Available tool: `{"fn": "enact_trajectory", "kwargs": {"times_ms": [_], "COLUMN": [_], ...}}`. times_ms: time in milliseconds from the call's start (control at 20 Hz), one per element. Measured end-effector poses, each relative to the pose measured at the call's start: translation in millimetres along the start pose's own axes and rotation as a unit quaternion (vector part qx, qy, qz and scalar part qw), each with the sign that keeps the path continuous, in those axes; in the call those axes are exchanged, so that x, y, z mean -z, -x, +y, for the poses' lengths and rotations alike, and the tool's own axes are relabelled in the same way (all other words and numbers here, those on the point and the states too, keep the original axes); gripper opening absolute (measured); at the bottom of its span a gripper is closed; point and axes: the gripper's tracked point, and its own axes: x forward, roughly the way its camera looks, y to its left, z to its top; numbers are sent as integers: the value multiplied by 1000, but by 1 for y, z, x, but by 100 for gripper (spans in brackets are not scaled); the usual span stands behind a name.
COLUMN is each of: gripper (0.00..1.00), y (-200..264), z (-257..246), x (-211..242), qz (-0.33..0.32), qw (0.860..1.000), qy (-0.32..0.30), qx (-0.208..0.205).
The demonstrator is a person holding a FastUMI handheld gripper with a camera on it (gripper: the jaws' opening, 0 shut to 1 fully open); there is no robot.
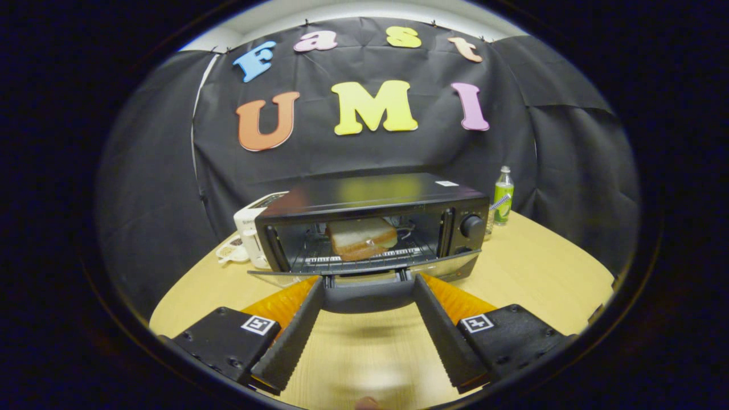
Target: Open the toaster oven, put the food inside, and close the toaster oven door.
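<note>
toaster oven (370, 228), boxy, glossy; gripper (369, 282) spread

The oven (373, 225) hides most of the white appliance (249, 230) behind its left side, and the base of the bottle (503, 196) at the counter's (535, 267) back right edge. The door (364, 277) lies open; whether the jaws touch its handle (369, 295) between their tips cannot be told. The sandwich's (361, 238) filling is too small to tell.
</note>
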Motion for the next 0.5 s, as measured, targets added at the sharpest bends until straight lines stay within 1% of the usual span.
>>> {"fn": "enact_trajectory", "kwargs": {"times_ms": [150,250,400,500], "gripper": [100,100,100,100], "y": [-9,-11,-10,-2], "z": [3,6,7,3], "x": [-13,-15,-14,-16], "qz": [-14,-10,3,6], "qw": [1000,1000,1000,999], "qy": [6,5,-20,-30], "qx": [-1,-7,-23,-24]}}
